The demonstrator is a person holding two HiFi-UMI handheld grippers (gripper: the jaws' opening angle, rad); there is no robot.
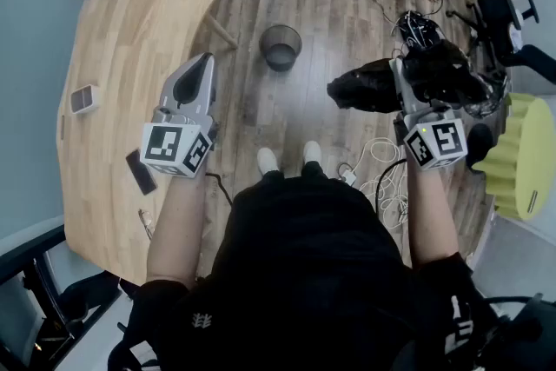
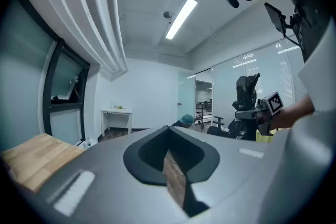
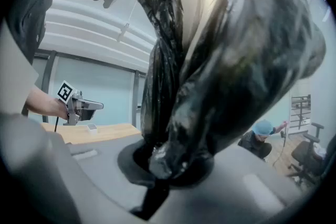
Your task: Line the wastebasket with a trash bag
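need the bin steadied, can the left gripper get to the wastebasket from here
Probably, with a step and a bend. The left gripper is empty, fingers shut, and the floor towards the wastebasket looks bare; only a table leg stands beside it.

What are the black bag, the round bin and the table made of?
The trash bag looks like thin black plastic: glossy, wrinkled, with bright highlights on its folds. The wastebasket seems dark metal mesh, its wall finely gridded, though too small to be sure. The table looks like pale wood or wood laminate, matte, with visible grain.
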